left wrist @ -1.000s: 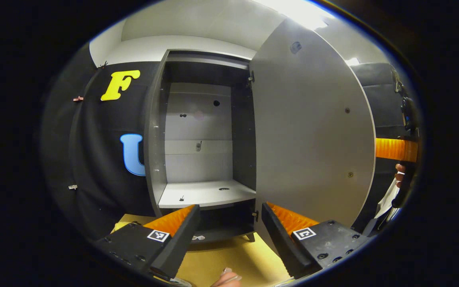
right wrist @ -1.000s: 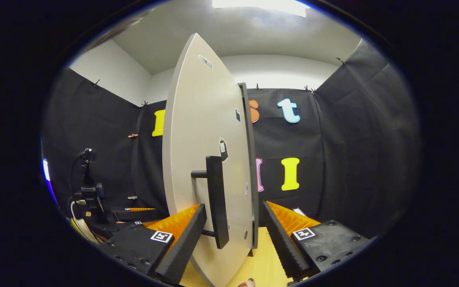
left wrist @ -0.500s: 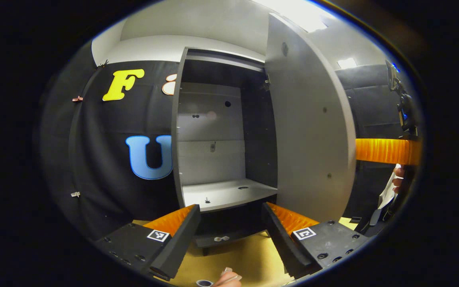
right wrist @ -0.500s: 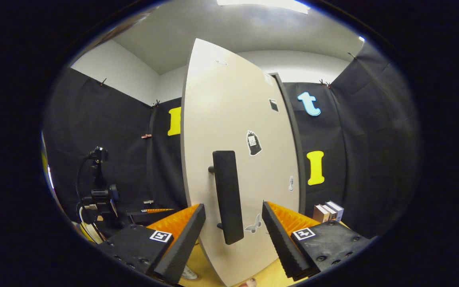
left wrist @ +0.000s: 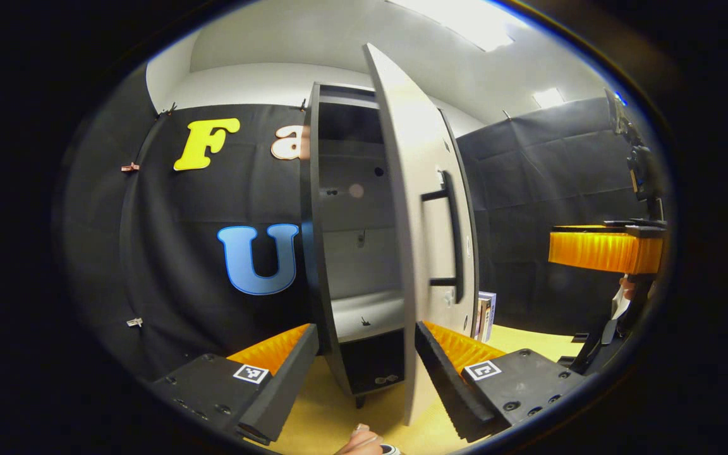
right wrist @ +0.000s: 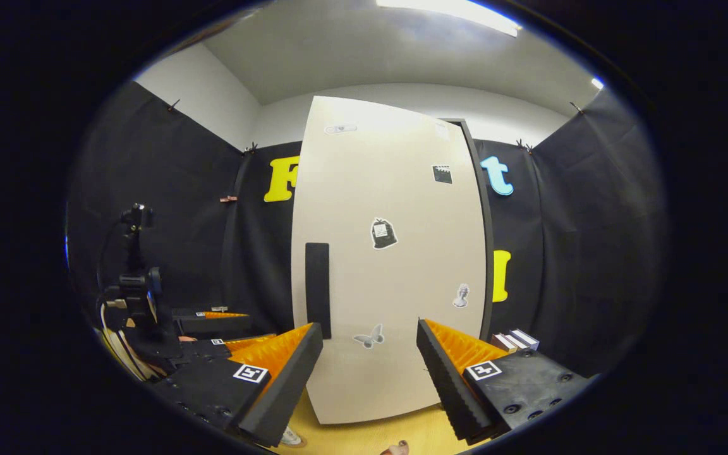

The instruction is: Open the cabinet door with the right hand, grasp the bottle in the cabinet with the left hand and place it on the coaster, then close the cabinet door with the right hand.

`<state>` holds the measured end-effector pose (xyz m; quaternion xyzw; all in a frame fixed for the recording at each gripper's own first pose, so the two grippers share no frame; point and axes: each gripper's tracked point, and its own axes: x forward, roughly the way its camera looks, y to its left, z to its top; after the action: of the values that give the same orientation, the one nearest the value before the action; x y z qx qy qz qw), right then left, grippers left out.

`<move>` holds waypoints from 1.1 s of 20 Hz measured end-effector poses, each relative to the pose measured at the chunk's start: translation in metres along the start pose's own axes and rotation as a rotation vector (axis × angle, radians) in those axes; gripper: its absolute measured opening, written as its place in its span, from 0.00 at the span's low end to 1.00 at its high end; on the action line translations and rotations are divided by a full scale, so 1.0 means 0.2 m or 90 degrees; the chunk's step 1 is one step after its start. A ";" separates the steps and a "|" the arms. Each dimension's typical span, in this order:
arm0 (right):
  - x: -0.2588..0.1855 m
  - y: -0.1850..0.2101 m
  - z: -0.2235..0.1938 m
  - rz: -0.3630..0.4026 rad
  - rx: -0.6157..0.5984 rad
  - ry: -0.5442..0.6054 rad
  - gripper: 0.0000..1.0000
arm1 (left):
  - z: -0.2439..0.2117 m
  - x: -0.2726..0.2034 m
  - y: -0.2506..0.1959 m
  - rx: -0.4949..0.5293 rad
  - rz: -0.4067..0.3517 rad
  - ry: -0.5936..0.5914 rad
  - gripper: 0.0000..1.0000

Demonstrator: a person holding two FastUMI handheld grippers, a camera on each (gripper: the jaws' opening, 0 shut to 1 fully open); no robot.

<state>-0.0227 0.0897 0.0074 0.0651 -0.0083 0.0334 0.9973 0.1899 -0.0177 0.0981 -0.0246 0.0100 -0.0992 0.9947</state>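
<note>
Grey cabinet door (left wrist: 414, 240) ajar — shelf (left wrist: 367, 313) visible

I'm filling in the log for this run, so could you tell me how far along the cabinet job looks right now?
It looks near the end. The cabinet shelf holds no bottle, so that step seems done, though the coaster isn't visible. In hand: the door is swinging shut but still ajar, a gap showing in the left gripper view. The right gripper is open, off the handle; the left gripper is open too. Left: closing the door fully.
</note>
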 end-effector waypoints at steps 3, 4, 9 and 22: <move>0.01 -0.08 -0.01 -0.010 -0.014 0.007 0.98 | 0.00 0.00 -0.01 -0.007 0.007 0.002 0.96; 0.01 -0.11 -0.01 -0.012 -0.015 0.007 0.98 | 0.01 0.00 -0.02 -0.008 0.009 0.002 0.96; 0.03 -0.27 -0.03 -0.012 -0.025 0.020 0.97 | 0.05 -0.01 -0.17 -0.004 0.026 -0.006 0.96; 0.01 -0.53 0.01 0.019 -0.001 0.025 0.97 | 0.11 0.07 -0.56 -0.023 0.054 -0.004 0.96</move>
<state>-0.0135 -0.0161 -0.0043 0.0633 0.0099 0.0495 0.9967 0.1822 -0.1282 0.1256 -0.0422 0.0097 -0.0569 0.9974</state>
